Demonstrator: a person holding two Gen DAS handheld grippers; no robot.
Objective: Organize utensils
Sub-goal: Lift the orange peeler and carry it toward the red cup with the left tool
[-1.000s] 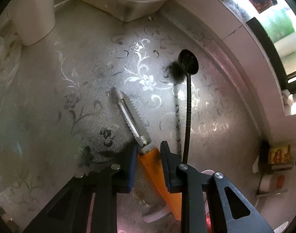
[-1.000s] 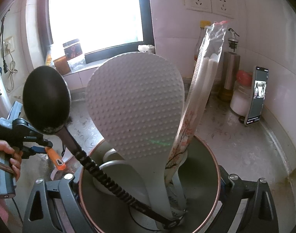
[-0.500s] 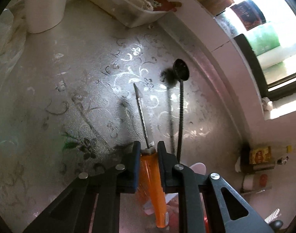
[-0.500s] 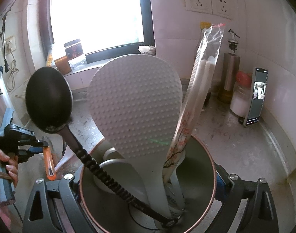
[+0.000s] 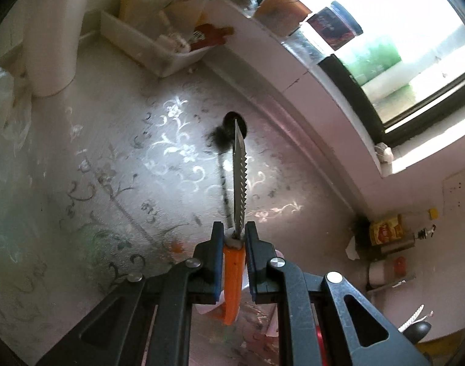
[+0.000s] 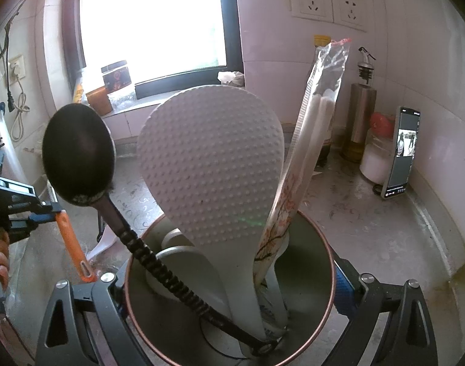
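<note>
Left gripper (image 5: 234,235) is clamping the peeler (image 5: 232,270) by its orange handle, just behind the serrated blade (image 5: 240,180); the jaws have just been closing and the pads are now pressing both sides of the handle. Peeler is hanging clear of the counter (image 5: 116,158), blade pointing forward, handle end dangling below the jaws.

Right gripper (image 6: 231,277) is standing wide around the holder (image 6: 311,228), fingers on either flank of it, steadying it. Holder is already carrying a black ladle (image 6: 78,158), a white rice paddle (image 6: 211,167) and bagged chopsticks (image 6: 321,113). In the right view the peeler is sitting just left of the holder's rim.

Risks, as I judge them:
- Grip is near the blade end, so the long handle may be swinging or pivoting in the pads.
- Holder is crowded; the peeler could be catching the ladle's handle or the paddle on entry and tipping things.
- Handle looks smooth; a slip would be dropping it onto the counter.
</note>
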